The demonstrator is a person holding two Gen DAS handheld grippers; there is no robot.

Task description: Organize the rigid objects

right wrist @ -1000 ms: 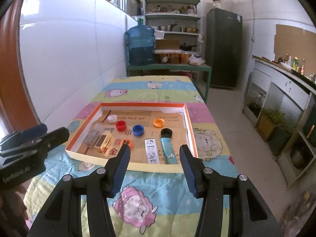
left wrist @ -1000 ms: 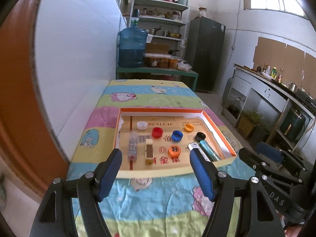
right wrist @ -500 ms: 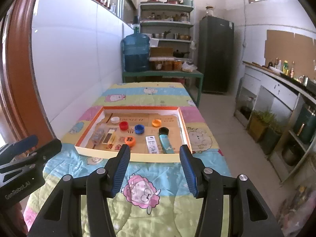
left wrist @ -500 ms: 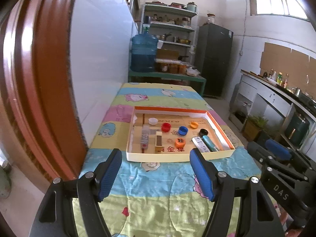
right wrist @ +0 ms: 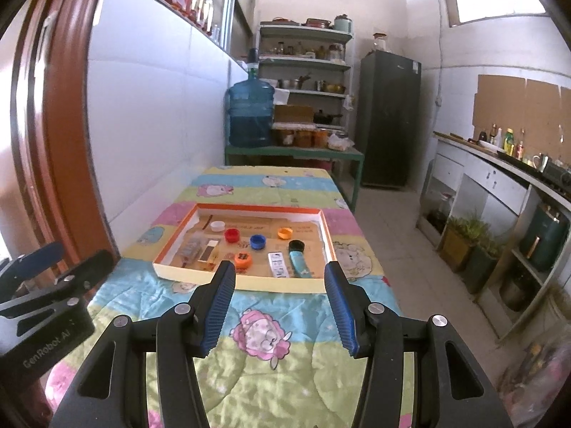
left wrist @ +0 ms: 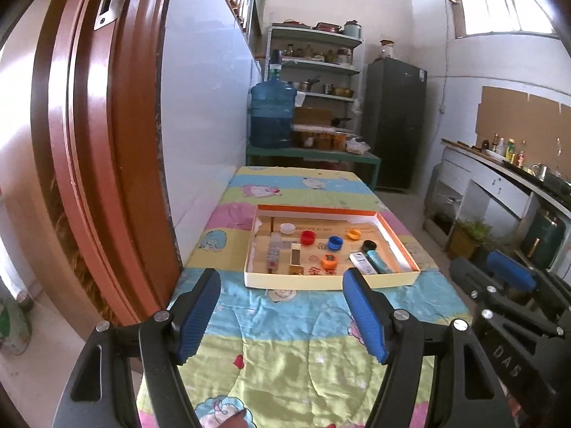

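Note:
A shallow orange-rimmed box tray (left wrist: 323, 282) (right wrist: 242, 283) lies on the cartoon-print quilt. Inside it are several bottle caps: white (left wrist: 287, 228), red (left wrist: 307, 237), blue (left wrist: 335, 243), two orange (left wrist: 329, 260) and black (left wrist: 369, 246), plus a clear block (left wrist: 274, 254), a tan block (left wrist: 294, 258), a white packet (left wrist: 362, 262) and a teal tube (left wrist: 379, 263). My left gripper (left wrist: 282, 278) is open and empty, well short of the tray's near wall. My right gripper (right wrist: 280, 271) is open and empty too, above the quilt before the tray.
The quilt-covered table (left wrist: 285, 339) stands against a white wall, with a red-brown door frame (left wrist: 89, 142) to the left. Behind it are a water jug (left wrist: 273, 116), shelves and a dark fridge (left wrist: 394, 125). A counter (right wrist: 499, 164) and plants line the right side.
Both grippers have pulled back and risen away from the tray, which now looks smaller and farther off. More quilt and door frame show. Both stay open and empty.

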